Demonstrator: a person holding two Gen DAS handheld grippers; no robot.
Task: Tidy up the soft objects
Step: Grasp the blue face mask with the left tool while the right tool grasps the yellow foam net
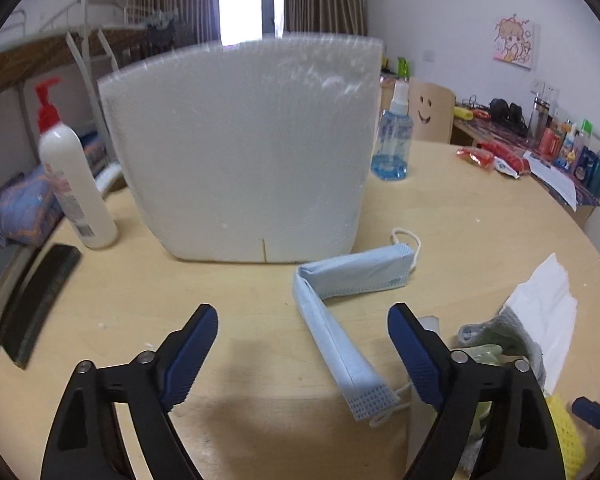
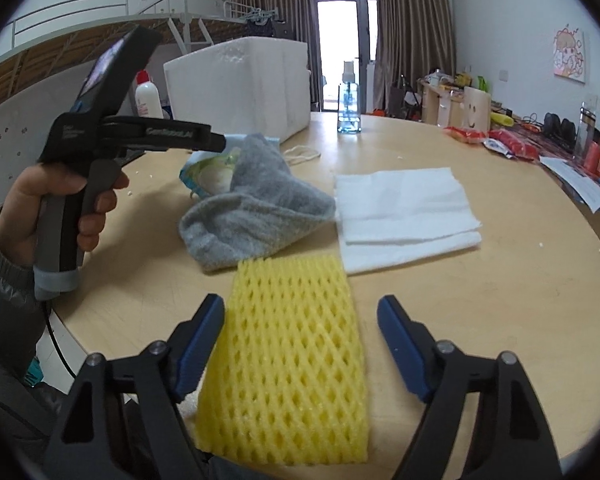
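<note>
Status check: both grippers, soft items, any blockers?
Left gripper open, empty, over the blue mask. Right gripper open, straddling the yellow foam net. Grey cloth and white tissue untouched beyond. Foam box behind; nothing blocking.

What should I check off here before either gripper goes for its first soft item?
1. Left gripper open, holding nothing: ok.
2. Right gripper open, holding nothing: ok.
3. Yellow foam net lies between the right fingers: ok.
4. Blue face mask lies between the left fingers: ok.
5. White foam box has space inside: cannot tell.
6. Grey cloth free of other items: not ok, it overlaps a packet.
</note>
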